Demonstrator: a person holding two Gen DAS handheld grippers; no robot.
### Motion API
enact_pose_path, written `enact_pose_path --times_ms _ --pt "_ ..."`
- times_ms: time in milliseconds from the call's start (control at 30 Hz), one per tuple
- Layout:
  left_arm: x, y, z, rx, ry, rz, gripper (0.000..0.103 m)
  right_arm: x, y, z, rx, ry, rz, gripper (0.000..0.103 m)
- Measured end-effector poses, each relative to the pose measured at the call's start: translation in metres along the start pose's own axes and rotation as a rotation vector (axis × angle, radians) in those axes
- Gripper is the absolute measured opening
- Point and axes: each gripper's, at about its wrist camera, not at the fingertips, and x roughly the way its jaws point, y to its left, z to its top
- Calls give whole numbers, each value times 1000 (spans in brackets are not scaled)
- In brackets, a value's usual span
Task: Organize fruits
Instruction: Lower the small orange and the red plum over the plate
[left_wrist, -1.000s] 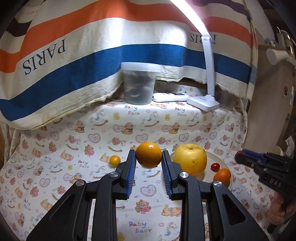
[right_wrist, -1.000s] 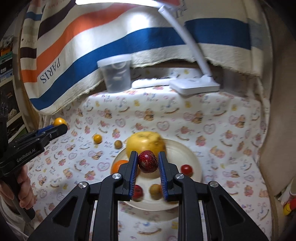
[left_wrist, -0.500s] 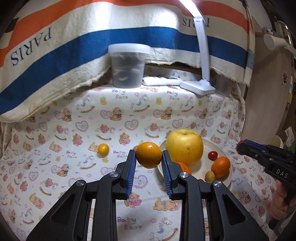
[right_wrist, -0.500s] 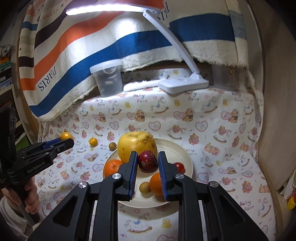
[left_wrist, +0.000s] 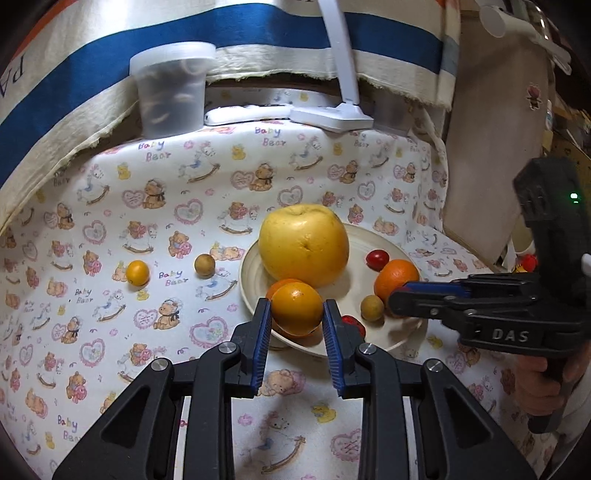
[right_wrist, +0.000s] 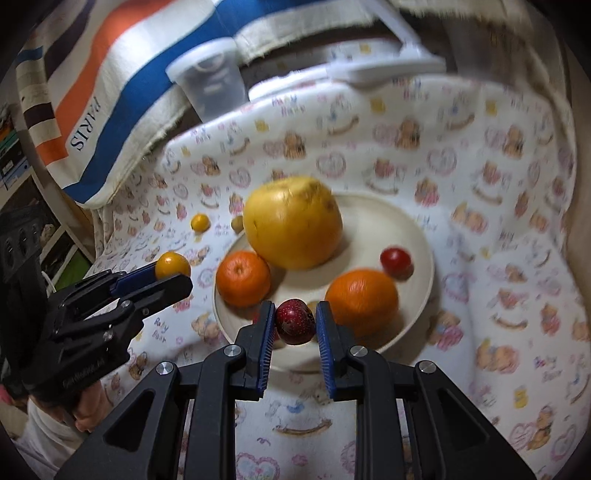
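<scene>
My left gripper (left_wrist: 297, 315) is shut on an orange (left_wrist: 297, 308), held above the near left rim of the cream plate (left_wrist: 391, 243). My right gripper (right_wrist: 295, 321) is shut on a dark red fruit (right_wrist: 295, 321) over the plate's (right_wrist: 417, 229) near edge. On the plate lie a big yellow fruit (left_wrist: 303, 245), a mandarin (left_wrist: 396, 275), a red cherry tomato (left_wrist: 377, 258) and a small tan fruit (left_wrist: 372, 307). A second mandarin (right_wrist: 243, 278) sits at the plate's left. In the right wrist view the left gripper (right_wrist: 168, 275) holds the orange (right_wrist: 172, 264) at the left.
On the bear-print cloth left of the plate lie a small yellow-orange fruit (left_wrist: 137, 273) and a tan round fruit (left_wrist: 204, 265). A lidded clear tub (left_wrist: 171, 88), a white remote and a white lamp base (left_wrist: 332, 118) stand at the back below a striped towel.
Both grippers have sunk and tipped down toward the plate, each still holding its fruit. The plate and its fruits now look larger and closer in both views.
</scene>
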Motion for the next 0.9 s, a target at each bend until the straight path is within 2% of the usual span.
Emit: enact_pose_path --times_ms 333,467,600,733,900 --pt "2 4 -2 -15 1 17 27 -2 8 -1 -37 0 -3 24" --pt "0 -3 -2 16 -7 21 27 -4 6 -1 -29 -10 -14 29" --pt "3 -9 1 32 9 3 27 -13 1 2 -11 -59 -50 29" --pt "19 -22 5 66 60 -18 27 -24 -5 6 2 -121 -105 29" --pt "39 -37 11 87 93 -17 27 -30 -9 8 14 -143 -115 29"
